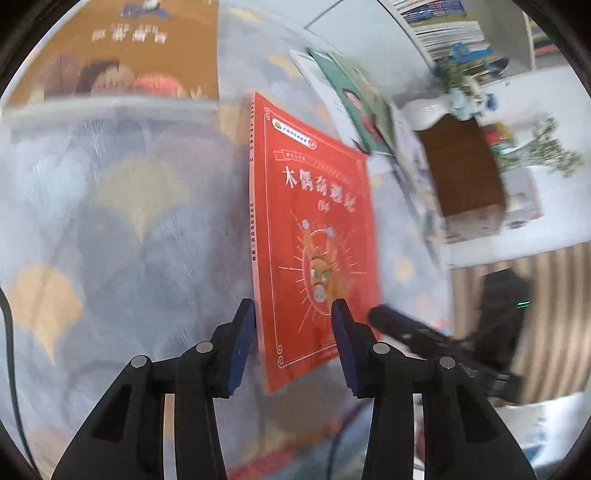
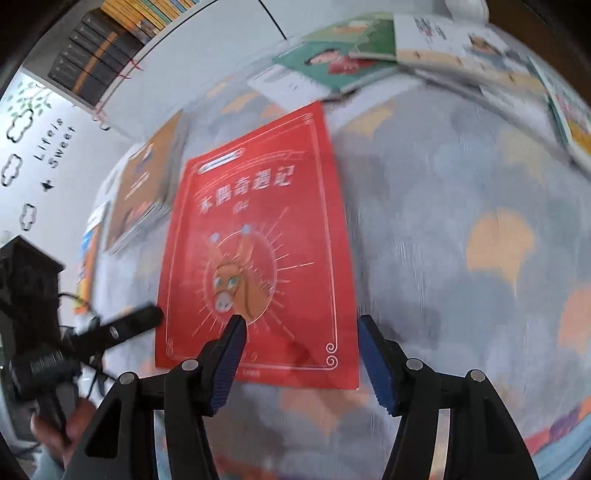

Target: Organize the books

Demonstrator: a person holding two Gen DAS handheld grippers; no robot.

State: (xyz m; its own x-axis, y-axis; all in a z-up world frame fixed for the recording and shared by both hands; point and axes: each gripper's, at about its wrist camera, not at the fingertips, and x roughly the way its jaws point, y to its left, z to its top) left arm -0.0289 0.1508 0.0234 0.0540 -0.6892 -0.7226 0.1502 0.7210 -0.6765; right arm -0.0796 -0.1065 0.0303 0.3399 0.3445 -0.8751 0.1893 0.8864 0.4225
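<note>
A red book (image 1: 314,236) lies flat on the patterned tablecloth (image 1: 129,221). My left gripper (image 1: 293,321) is open, its fingers either side of the book's spine edge near the bottom, not closed on it. In the right wrist view the same red book (image 2: 258,240) lies ahead. My right gripper (image 2: 299,328) is open over its lower right corner. The left gripper's finger (image 2: 129,325) shows beside the book's left edge.
An orange book stack (image 1: 122,48) lies far left; it also shows in the right wrist view (image 2: 147,184). Green and white books (image 2: 340,59) lie scattered at the far edge. A brown box (image 1: 465,166), a white vase, plants and bookshelves (image 1: 443,22) stand beyond.
</note>
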